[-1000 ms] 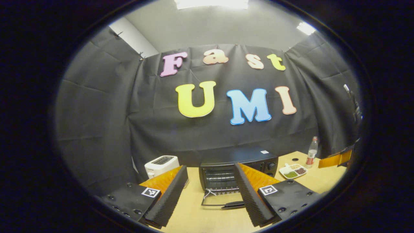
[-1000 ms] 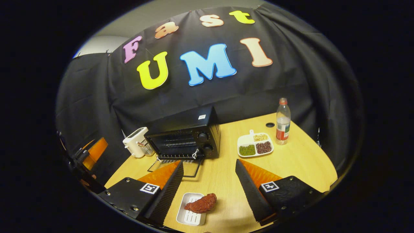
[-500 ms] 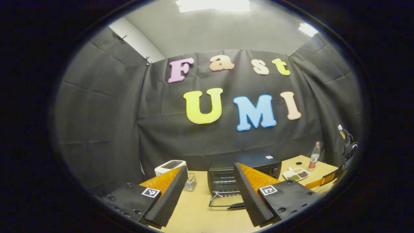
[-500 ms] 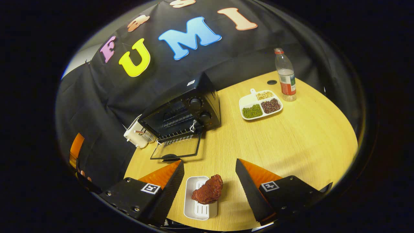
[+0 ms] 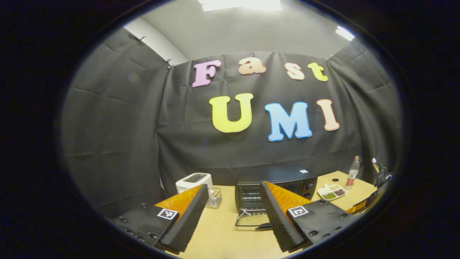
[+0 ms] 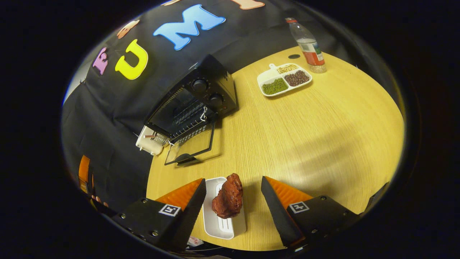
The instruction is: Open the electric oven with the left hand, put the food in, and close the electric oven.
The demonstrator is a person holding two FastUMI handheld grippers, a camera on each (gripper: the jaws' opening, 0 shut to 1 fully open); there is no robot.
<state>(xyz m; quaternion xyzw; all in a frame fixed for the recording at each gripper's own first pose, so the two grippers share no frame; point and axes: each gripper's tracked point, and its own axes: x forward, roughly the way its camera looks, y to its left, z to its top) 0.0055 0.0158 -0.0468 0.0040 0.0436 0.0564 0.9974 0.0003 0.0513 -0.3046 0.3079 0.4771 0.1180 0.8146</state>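
Wooden desk, oven open, food waiting

Black oven (image 6: 201,97) near the desk's (image 6: 323,126) back edge against the black cloth wall, door (image 6: 190,145) folded flat onto the desk, rack visible inside. Same oven (image 5: 276,187) straight ahead in the left claw view, door (image 5: 251,218) down in front of it.

Reddish-brown food (image 6: 228,197) on a white tray (image 6: 224,223) at the desk's near edge, well apart from the oven. Lying between the spread fingers of the right claw (image 6: 233,205), untouched by either. Right claw open, holding nothing.

Left claw (image 5: 233,216) open too, empty, hanging over the desk short of the oven door.

White toaster (image 5: 194,181) left of the oven, small clear container (image 5: 214,198) just beside it. White divided dish (image 6: 284,77) of green, dark and pale beans to the oven's right. Bottle (image 6: 307,45) with a red cap just beside the dish.
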